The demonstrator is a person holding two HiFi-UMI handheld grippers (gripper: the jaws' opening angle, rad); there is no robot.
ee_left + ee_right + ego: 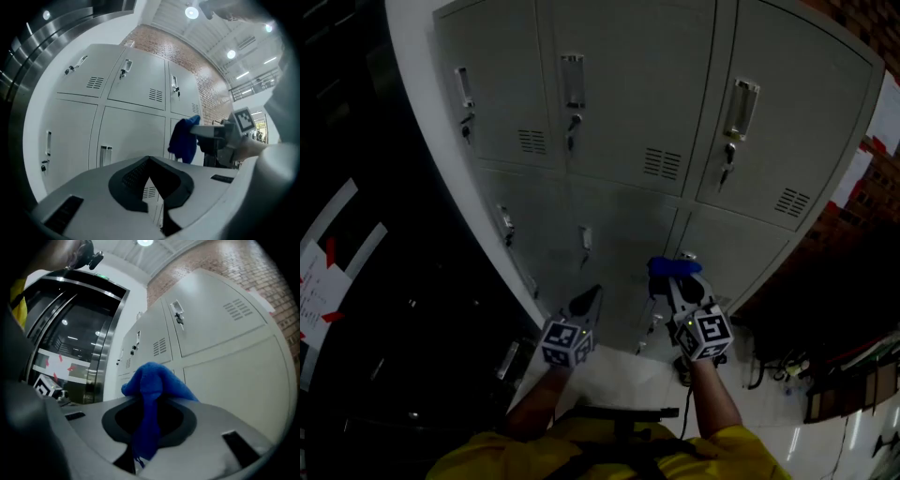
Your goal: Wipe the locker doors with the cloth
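Observation:
Grey metal lockers [619,94] stand in two rows in front of me, all doors closed. My right gripper [673,274] is shut on a blue cloth [673,266], which it holds up by a lower-row door [619,253]; whether the cloth touches the door cannot be told. In the right gripper view the cloth [154,380] bunches over the jaw tips and hangs down between them. My left gripper [592,298] is lower and to the left, shut and empty, its tips meeting [149,161]. From the left gripper view the cloth [183,138] dangles off the right gripper [206,133].
A white wall [422,112] borders the lockers on the left, next to a steel elevator frame [98,333]. A brick wall [862,216] stands at the right. Cables [778,366] lie on the pale floor [619,375] at the right.

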